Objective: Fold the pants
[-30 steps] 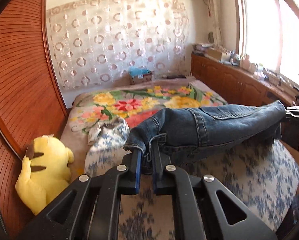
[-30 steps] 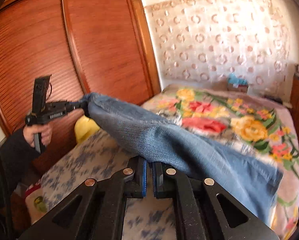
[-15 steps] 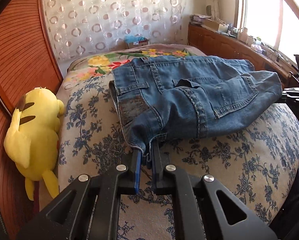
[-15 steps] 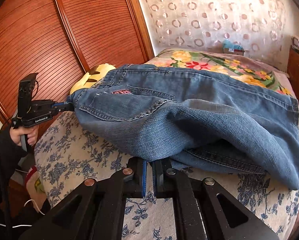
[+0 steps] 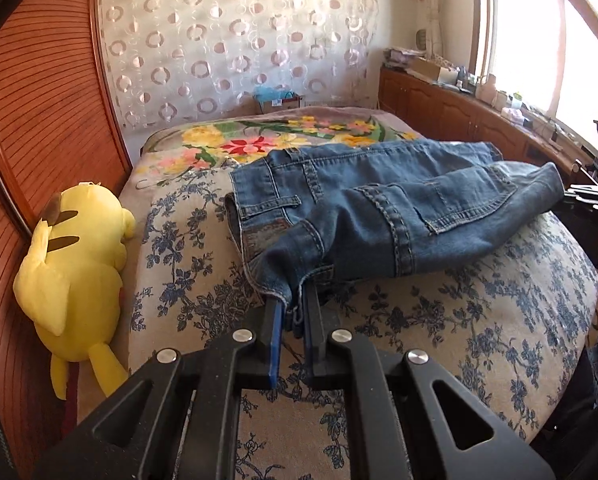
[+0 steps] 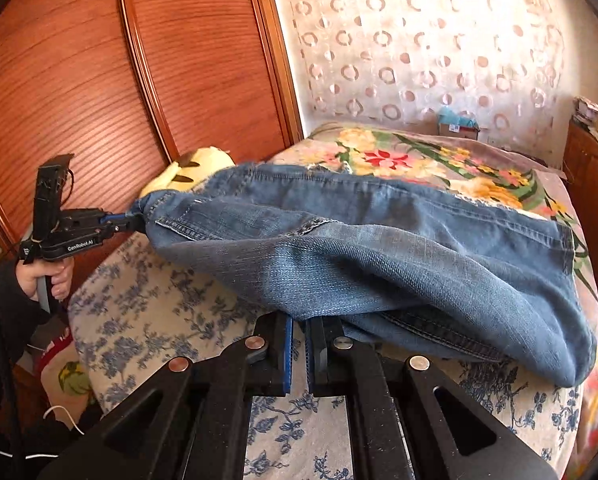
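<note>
Left wrist: left gripper (image 5: pixel 293 312) clamped on waistband corner of jeans (image 5: pixel 379 216); denim mostly settled on floral bedspread (image 5: pixel 459 328), plush toy (image 5: pixel 75 248) beside.

Right wrist: right gripper (image 6: pixel 297 326) pinches folded leg edge. Advice: lower both 2 ends level, keep cloth taut, align edges before release.

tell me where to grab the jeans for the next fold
Judging by how they lie, take the jeans at the near edge, one corner per gripper, from the bed's foot side: they lie flat across it, and that edge overhangs towards you.
</note>
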Motion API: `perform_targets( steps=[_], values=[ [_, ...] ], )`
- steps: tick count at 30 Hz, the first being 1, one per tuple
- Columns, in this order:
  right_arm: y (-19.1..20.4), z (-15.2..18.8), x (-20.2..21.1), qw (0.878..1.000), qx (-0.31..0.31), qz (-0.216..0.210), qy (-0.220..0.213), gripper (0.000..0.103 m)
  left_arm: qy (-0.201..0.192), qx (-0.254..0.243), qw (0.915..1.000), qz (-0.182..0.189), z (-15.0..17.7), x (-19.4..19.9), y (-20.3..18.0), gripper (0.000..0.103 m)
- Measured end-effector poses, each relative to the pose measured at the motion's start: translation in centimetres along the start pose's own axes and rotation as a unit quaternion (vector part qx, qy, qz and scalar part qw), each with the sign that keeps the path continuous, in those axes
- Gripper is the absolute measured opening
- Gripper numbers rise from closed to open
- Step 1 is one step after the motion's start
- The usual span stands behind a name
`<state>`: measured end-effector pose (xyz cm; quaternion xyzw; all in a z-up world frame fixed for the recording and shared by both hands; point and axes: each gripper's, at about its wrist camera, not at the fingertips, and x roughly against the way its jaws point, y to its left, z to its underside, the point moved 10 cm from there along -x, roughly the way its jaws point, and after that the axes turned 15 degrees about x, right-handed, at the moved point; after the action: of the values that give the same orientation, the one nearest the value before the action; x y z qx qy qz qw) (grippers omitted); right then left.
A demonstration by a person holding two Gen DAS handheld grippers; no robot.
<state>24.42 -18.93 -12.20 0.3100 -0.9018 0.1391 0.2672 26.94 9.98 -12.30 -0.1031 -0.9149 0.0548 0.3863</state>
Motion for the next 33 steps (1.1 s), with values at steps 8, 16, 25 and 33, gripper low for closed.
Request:
perform_targets(
  steps=[8,16,25,33],
  values=[
    [0.6,3.4,-1.0,0.999,-0.020,-0.011,0.029,0.005,0.026,0.005,0.9996,0.006,2.5,-0.2,0.2,0.013],
    [0.1,3.5,0.2,0.999,-0.022,-0.003,0.034,0.006,0.010,-0.016,0.9998,-0.006,1.6,1.9,-0.3,0.015],
    [-0.1,3.2,3.3,1.000,-0.020,0.018,0.005,0.008,-0.011,-0.020,0.9997,-0.011,0.1,3.5,0.1,0.051],
    [-1.5,2.8,2.9,0.999,-0.013,0.051,0.000,0.010,-0.021,0.002,0.9997,0.010,-2.5,0.6,-3.0,0.079]
  ],
)
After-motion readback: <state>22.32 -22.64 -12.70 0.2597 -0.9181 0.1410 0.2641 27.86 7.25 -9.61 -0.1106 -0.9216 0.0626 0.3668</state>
